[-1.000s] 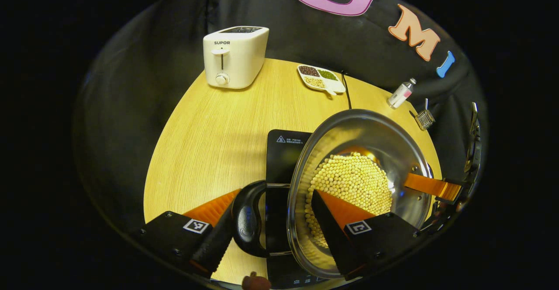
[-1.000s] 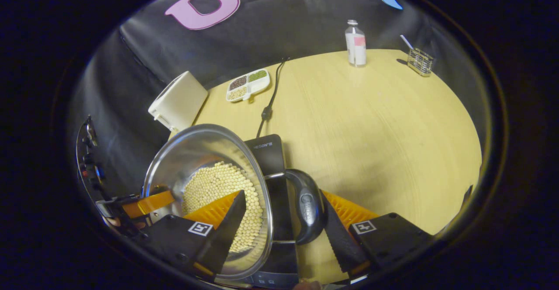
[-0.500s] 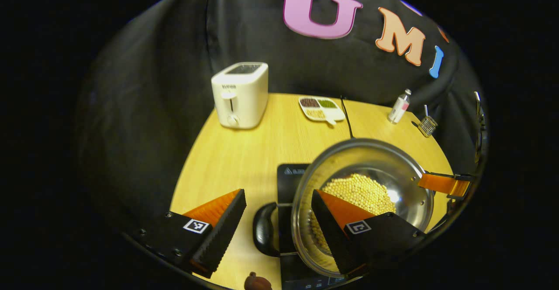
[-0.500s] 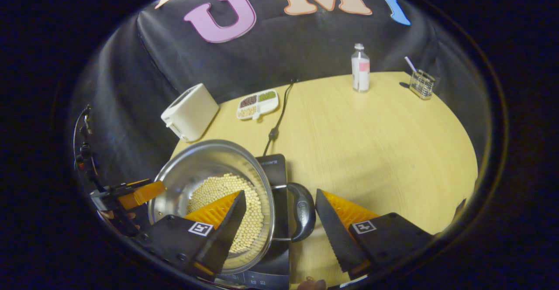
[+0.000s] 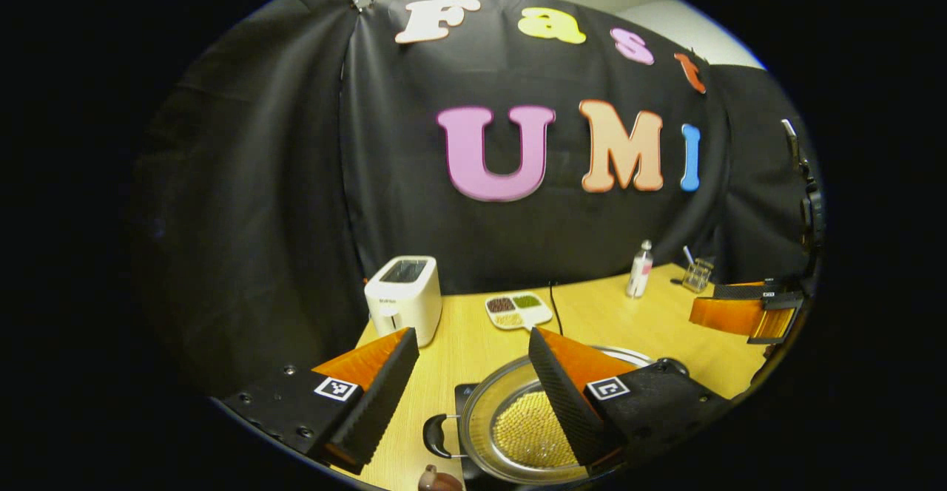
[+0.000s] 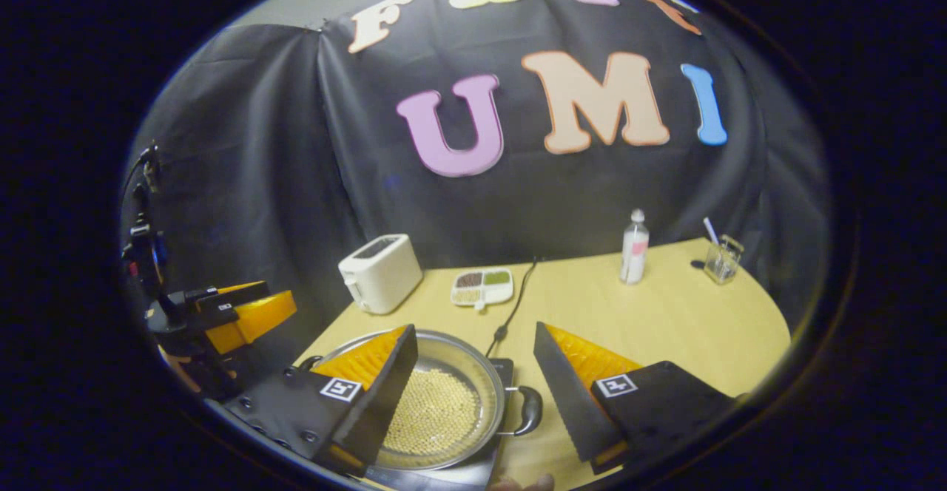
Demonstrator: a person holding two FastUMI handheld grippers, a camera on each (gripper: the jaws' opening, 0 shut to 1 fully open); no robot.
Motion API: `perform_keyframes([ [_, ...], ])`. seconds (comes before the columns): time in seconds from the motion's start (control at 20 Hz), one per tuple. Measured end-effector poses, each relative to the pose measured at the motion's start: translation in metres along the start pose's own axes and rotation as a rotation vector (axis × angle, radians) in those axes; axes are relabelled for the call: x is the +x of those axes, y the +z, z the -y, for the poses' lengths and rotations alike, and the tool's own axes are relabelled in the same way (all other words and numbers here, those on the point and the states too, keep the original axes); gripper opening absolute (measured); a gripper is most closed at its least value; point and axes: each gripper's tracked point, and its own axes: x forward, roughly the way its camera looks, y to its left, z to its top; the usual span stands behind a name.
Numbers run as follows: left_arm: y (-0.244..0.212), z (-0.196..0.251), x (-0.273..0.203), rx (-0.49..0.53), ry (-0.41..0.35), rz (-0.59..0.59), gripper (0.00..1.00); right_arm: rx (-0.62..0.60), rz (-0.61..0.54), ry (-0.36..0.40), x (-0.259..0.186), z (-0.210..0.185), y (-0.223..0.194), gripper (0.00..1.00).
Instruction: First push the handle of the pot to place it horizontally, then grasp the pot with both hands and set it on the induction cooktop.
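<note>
A steel pot (image 5: 481, 402) (image 6: 460, 358) holding yellow beans (image 5: 521, 428) (image 6: 436, 417) sits on the black induction cooktop (image 5: 464, 393) (image 6: 505, 367). Its black side handles (image 5: 436, 435) (image 6: 529, 410) stick out left and right. My left gripper (image 5: 471, 333) hovers open, above and back from the pot, holding nothing. My right gripper (image 6: 473, 328) is likewise open and raised over the pot. Each gripper shows far off in the other's view, the left (image 6: 244, 313) and the right (image 5: 740, 313).
On the round wooden table (image 6: 666, 321) behind the pot stand a white toaster (image 5: 403, 299) (image 6: 379, 273), a divided dish of grains (image 5: 518, 310) (image 6: 482, 286), a small bottle (image 5: 641, 269) (image 6: 634, 247) and a wire holder (image 5: 695, 275) (image 6: 721, 258). The cooktop's cable (image 6: 510, 313) runs back.
Both grippers have let go of the pot's handles, lifted up and pulled back. The pot now looks small and low, resting on the cooktop.
</note>
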Motion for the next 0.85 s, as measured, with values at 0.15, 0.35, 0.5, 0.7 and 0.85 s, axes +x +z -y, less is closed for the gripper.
perform_keyframes([
  [0.15,0.033,0.004,-0.021,-0.011,0.052,0.124,0.96,0.008,0.121,0.001,-0.020,-0.005,0.029,0.99],
  [0.35,0.063,0.016,-0.047,0.014,0.100,0.241,0.96,-0.012,0.257,-0.067,-0.047,0.009,0.058,0.98],
  [0.5,0.072,0.027,-0.061,0.001,0.106,0.290,0.96,-0.022,0.282,-0.085,-0.061,0.010,0.062,0.93],
  [0.7,0.068,0.028,-0.069,-0.024,0.123,0.292,0.96,-0.020,0.291,-0.087,-0.072,0.013,0.061,0.98],
  [0.85,0.069,0.021,-0.075,-0.025,0.150,0.304,0.96,-0.011,0.293,-0.098,-0.074,0.017,0.061,0.98],
])
